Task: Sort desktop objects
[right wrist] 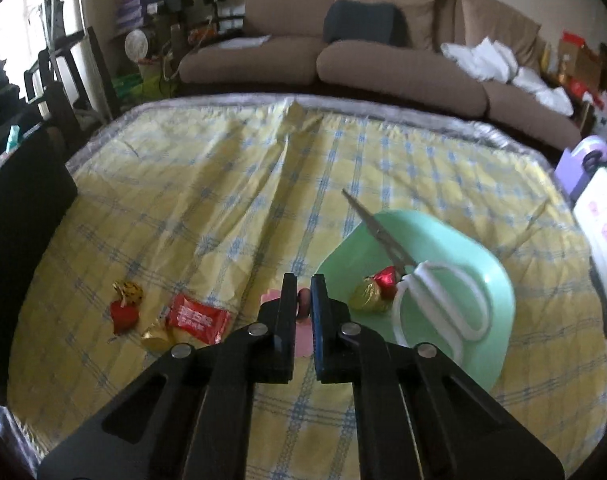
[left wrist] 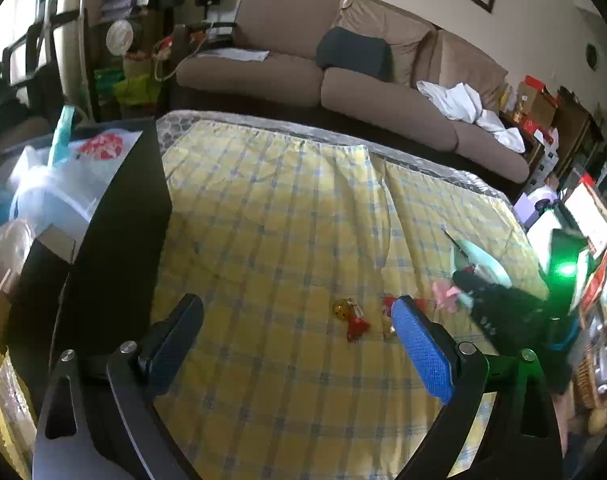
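Note:
My right gripper [right wrist: 302,286] is shut on a pink wrapped candy [right wrist: 302,332], just left of a mint green plate [right wrist: 455,236]. The plate holds white-handled scissors [right wrist: 435,284] and a red and gold candy [right wrist: 377,286]. On the yellow checked cloth to the left lie a red candy packet [right wrist: 198,317], a gold candy [right wrist: 156,336] and a red and gold candy [right wrist: 125,304]. My left gripper [left wrist: 299,312] is open and empty above the cloth, with a red and gold candy [left wrist: 353,316] beyond it. The right gripper shows there [left wrist: 463,292] by the pink candy [left wrist: 445,294].
A black box [left wrist: 115,216] stands at the table's left edge, with bags and clutter beyond it. A brown sofa [right wrist: 343,52] runs along the far side. Boxes and papers [right wrist: 599,216] crowd the right edge.

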`<state>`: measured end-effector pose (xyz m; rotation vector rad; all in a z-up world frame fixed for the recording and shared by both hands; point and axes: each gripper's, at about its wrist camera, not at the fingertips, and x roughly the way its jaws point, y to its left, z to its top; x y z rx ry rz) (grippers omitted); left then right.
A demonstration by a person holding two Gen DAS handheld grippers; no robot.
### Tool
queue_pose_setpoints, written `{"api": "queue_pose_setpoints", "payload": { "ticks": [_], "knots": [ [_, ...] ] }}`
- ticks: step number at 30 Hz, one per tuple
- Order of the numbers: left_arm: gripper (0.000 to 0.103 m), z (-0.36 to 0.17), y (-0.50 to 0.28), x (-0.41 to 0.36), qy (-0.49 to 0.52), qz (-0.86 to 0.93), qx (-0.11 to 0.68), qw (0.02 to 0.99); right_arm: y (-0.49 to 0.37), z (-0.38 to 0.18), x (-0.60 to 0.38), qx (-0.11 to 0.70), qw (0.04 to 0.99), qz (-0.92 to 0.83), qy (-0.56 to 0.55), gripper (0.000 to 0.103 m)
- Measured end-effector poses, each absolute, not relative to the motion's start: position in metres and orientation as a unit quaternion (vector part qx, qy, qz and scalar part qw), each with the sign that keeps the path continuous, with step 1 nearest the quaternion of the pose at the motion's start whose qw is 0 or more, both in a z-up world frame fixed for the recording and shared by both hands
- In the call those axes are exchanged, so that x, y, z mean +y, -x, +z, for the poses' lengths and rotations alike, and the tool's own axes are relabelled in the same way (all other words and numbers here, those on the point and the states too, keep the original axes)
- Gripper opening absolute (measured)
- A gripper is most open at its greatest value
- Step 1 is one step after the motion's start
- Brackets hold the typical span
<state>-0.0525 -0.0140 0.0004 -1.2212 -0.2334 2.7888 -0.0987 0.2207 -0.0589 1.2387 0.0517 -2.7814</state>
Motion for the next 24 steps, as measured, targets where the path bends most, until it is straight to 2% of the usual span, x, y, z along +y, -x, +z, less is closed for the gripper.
{"api": "queue_pose_setpoints", "payload": {
  "ticks": [7, 14, 20, 24],
  "knots": [
    [0.097, -0.004, 0.051, -0.006, 0.415, 0.908, -0.058, 0.025, 0.093, -0.012, 0.235, -0.023, 0.086, -0.938, -0.334, 0.008],
    [0.097, -0.015, 0.054, 0.001, 0.426, 0.904, -0.040, 0.023, 0.094, -0.011, 0.254, -0.098, 0.177, -0.930, -0.306, 0.006],
    [0.097, -0.046, 0.082, 0.029, 0.453, 0.890, -0.027, 0.041, 0.092, 0.009, 0.283, -0.171, 0.226, -0.913, -0.293, 0.006],
    [0.096, -0.064, 0.095, 0.055, 0.466, 0.883, 0.008, 0.054, 0.083, 0.027, 0.302, -0.205, 0.242, -0.908, -0.274, 0.006]
  ]
}}
